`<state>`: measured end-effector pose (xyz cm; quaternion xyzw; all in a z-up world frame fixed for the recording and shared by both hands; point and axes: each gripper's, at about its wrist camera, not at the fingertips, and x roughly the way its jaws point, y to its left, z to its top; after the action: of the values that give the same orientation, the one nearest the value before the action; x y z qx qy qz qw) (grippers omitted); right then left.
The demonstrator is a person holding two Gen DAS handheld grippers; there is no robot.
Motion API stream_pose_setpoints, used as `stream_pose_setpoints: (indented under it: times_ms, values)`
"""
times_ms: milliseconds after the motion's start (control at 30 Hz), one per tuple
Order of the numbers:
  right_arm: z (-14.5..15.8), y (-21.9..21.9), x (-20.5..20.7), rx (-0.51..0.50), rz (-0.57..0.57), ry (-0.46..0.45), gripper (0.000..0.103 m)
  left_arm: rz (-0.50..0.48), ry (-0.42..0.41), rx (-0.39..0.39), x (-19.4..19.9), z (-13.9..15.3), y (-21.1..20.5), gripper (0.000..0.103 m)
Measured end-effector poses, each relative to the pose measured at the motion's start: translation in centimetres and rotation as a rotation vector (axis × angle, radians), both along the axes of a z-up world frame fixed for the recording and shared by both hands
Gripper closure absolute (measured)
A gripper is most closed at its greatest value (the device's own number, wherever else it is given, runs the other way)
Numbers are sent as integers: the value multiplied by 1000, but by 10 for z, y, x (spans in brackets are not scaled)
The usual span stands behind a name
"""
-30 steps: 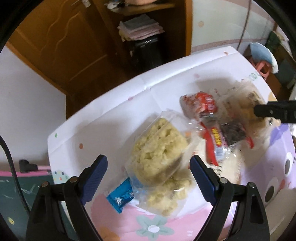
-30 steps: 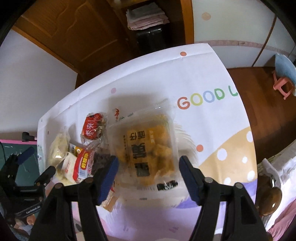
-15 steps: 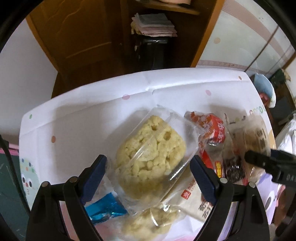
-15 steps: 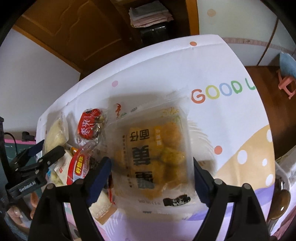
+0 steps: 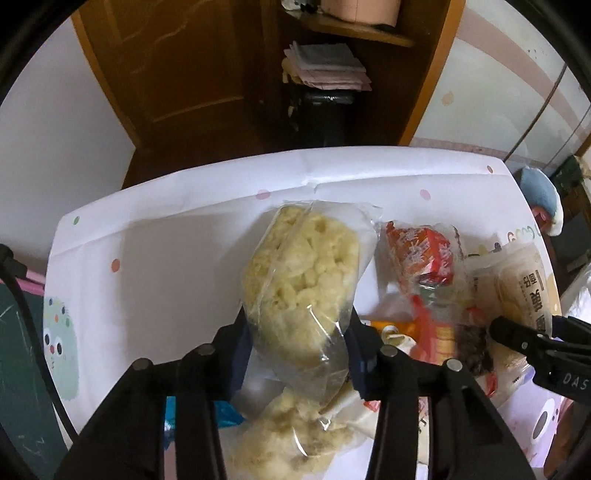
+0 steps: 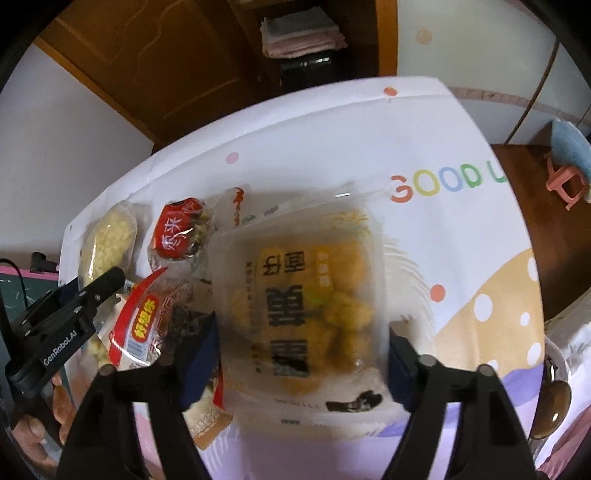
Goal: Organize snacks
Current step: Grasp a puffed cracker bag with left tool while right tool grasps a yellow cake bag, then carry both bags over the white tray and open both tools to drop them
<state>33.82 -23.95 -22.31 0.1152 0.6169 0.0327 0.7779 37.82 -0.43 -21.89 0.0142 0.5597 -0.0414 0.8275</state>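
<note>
Gripping the puffed snack bag with your left gripper, you are holding it tilted above the pile of snacks on the tablecloth. Your right gripper is staying open, its fingers straddling the yellow bun tray, which is lying just beside the red packet.

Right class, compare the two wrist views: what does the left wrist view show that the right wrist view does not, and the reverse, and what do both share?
Only the left wrist view: a blue wrapper low by the left gripper, and a second puffed-snack bag beneath the one it grips.
Only the right wrist view: the GOOD lettering in full, and a metal spoon.
Both: the red packet, the bread tray between the right gripper's fingers, and the folded cloths.
</note>
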Motion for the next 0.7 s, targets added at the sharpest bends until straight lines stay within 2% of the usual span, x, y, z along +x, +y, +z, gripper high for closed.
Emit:
stream_pose_setpoints:
  times_ms: [167, 333, 500, 700]
  values:
    - [11, -13, -15, -12, -37, -18, 39, 20, -47, -39, -17, 32, 5, 62]
    - [44, -30, -41, 48, -80, -57, 39, -9, -110, -58, -48, 85, 5, 62]
    - [104, -37, -83, 53, -50, -169, 39, -79, -204, -48, -106, 160, -2, 62]
    - [194, -30, -159, 55, 49, -343, 38, -145, -314, -94, -193, 245, -9, 62]
